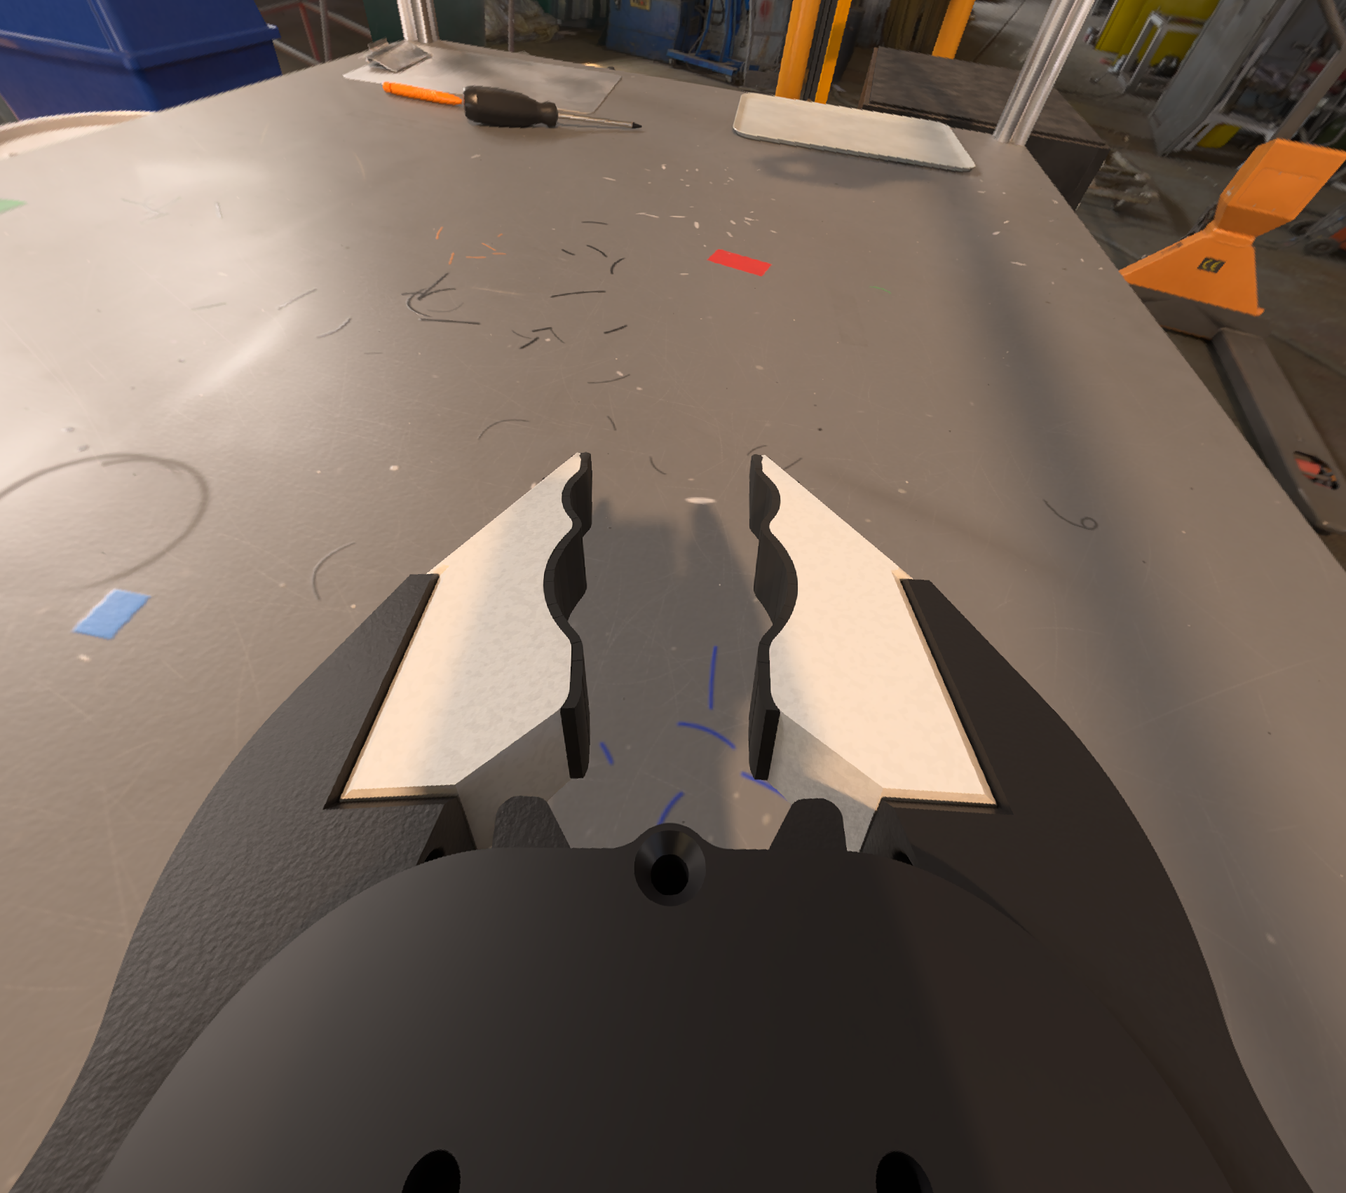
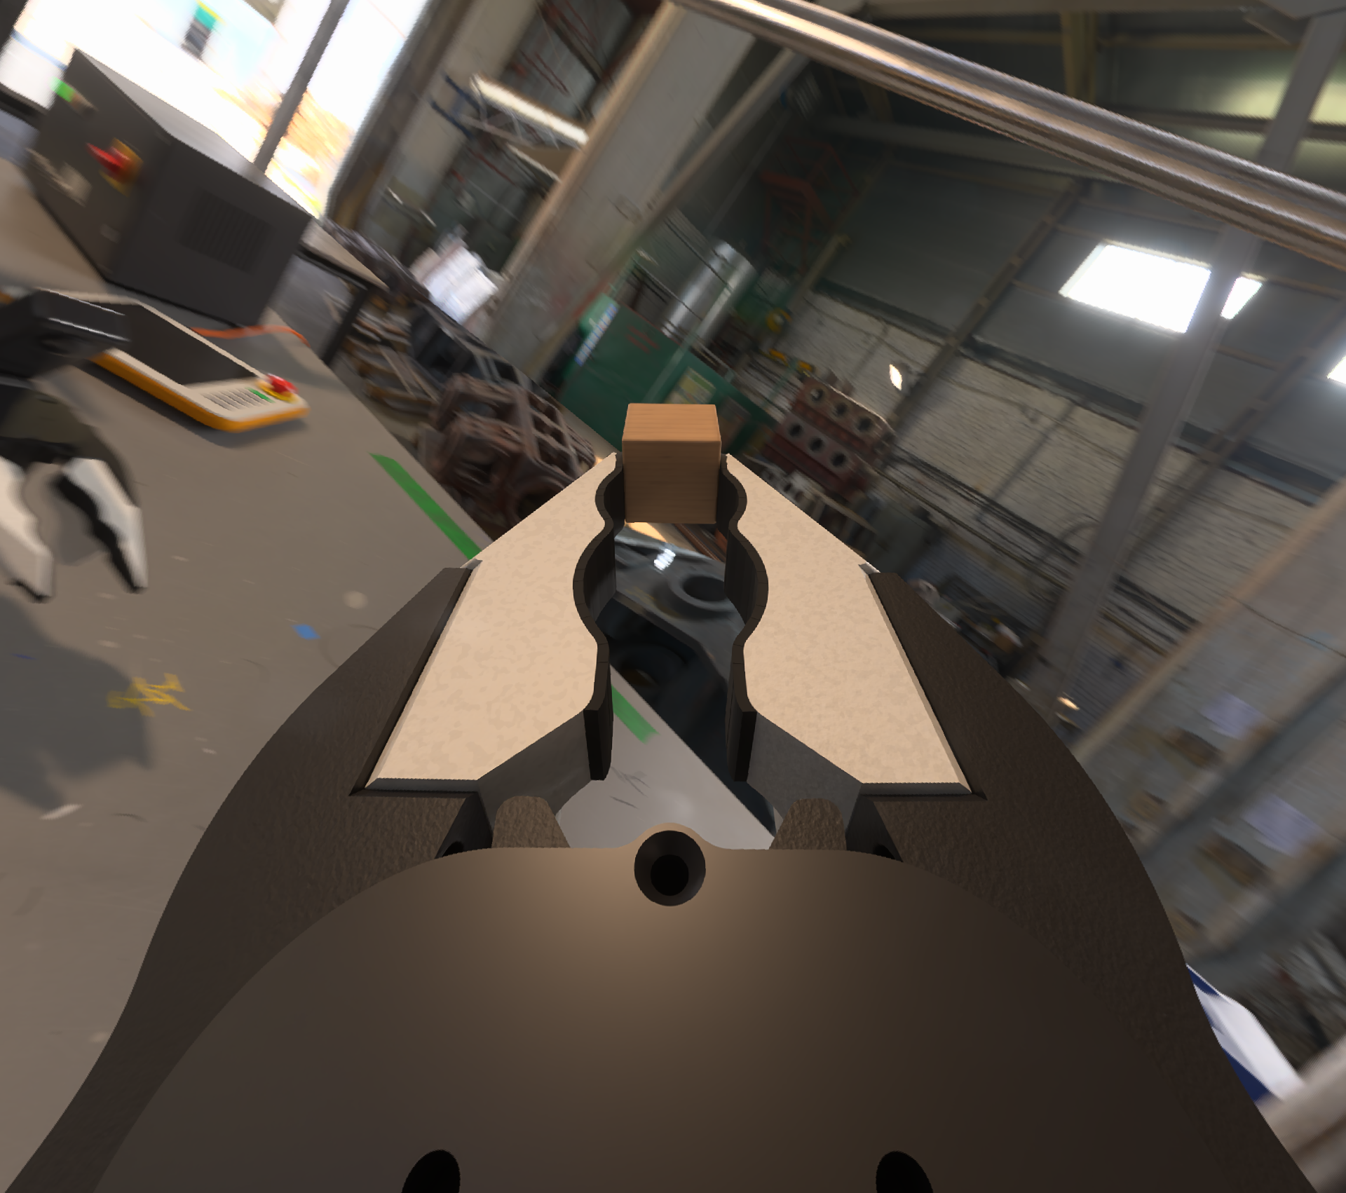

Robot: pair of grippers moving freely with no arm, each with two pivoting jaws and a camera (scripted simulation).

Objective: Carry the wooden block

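Note:
A small wooden block (image 2: 671,465) sits pinched between the tips of my right gripper (image 2: 671,488), which is shut on it and holds it in the air, tilted, out past the grey table's edge (image 2: 240,575). My left gripper (image 1: 670,466) is open and empty, low over the grey table (image 1: 437,430). The left gripper also shows blurred at the far left of the right wrist view (image 2: 73,532), open above the table. The block does not show in the left wrist view.
A black-handled screwdriver (image 1: 539,108), an orange pen (image 1: 421,92), a metal sheet (image 1: 510,73) and a white tray (image 1: 852,131) lie at the table's far end. A dark control box (image 2: 167,211) and a yellow-edged pendant (image 2: 211,386) stand on the table. Metal frame bars (image 2: 947,73) cross overhead.

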